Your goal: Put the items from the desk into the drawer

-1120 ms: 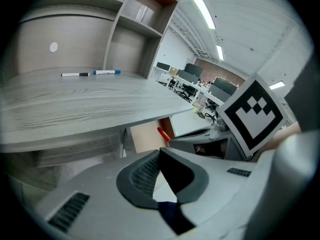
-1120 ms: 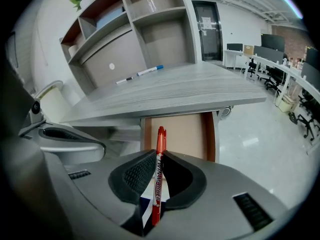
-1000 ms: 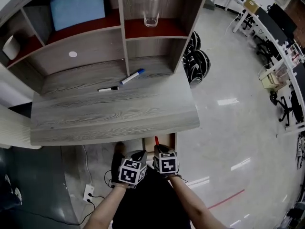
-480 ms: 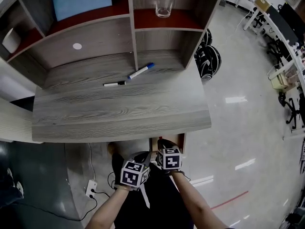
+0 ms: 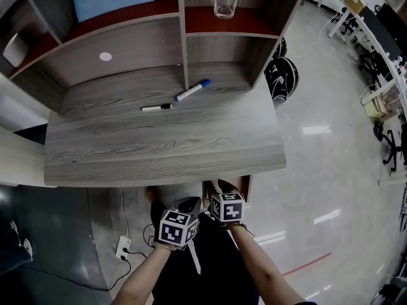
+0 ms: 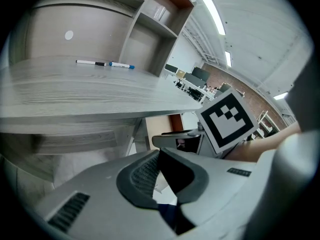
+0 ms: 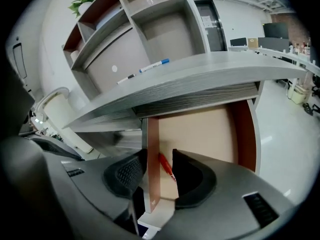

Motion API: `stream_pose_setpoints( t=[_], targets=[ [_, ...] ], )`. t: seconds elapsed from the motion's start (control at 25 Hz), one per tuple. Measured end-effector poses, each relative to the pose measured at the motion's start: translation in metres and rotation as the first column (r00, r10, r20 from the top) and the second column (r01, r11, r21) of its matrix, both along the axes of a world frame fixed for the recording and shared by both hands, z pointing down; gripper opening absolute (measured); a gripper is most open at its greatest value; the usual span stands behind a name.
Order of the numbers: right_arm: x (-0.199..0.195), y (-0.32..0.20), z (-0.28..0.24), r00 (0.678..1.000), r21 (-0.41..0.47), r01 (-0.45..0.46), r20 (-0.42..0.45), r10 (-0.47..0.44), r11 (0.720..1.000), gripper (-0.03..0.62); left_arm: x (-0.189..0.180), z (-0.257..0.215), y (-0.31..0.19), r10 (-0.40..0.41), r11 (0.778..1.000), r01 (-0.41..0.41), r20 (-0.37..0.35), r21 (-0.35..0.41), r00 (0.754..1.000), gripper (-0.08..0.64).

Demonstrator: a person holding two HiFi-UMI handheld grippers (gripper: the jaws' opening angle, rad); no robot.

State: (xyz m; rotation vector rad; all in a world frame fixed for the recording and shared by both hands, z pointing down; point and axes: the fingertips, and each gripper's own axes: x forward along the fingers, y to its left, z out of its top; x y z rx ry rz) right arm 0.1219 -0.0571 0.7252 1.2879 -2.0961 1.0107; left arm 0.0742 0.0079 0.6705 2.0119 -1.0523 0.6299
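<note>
The grey wood-grain desk (image 5: 165, 145) fills the middle of the head view. A shelf unit (image 5: 181, 37) of the same wood rises from the desk's far edge. A drawer (image 7: 200, 134) with a pale floor and reddish-brown walls stands pulled out from under the desk's near edge, toward its right end. Both tongs hang below that near edge. The right gripper (image 7: 159, 156) is at the drawer's near-left corner. Its jaws have just been opening and now stand wide, with the drawer's left wall upright between them; the pads do not press on it. The left gripper (image 6: 165, 169) is just beside the right one, under the desk's near edge. Its jaws are a little apart and grip nothing. A clear glass (image 5: 226, 2) stands on a red shelf above the desk's back. Two markers lie on the desk near its far edge, almost end to end: a blue-capped marker (image 5: 193, 90) and, to its left, a black-capped marker (image 5: 156, 107). A red pen (image 7: 166, 166) lies in the drawer against its left wall, below the desk's near edge.
</note>
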Motion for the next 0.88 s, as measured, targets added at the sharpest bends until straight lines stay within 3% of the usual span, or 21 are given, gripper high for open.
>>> stream_pose_setpoints(
  t=[0.32,0.88],
  targets=[
    [0.005,0.008,0.002,1.000,-0.023,-0.008,-0.001,0.007,1.000,0.167,-0.002,0.001,-0.002,0.002,1.000,-0.002,0.011,-0.002,1.000,0.018],
    [0.018,0.022,-0.047,0.990,0.013,-0.085,0.115,0.083,0.996,0.167,0.003,-0.028,-0.003,-0.017,0.999,0.017,-0.007,0.036,1.000,0.018]
  ],
)
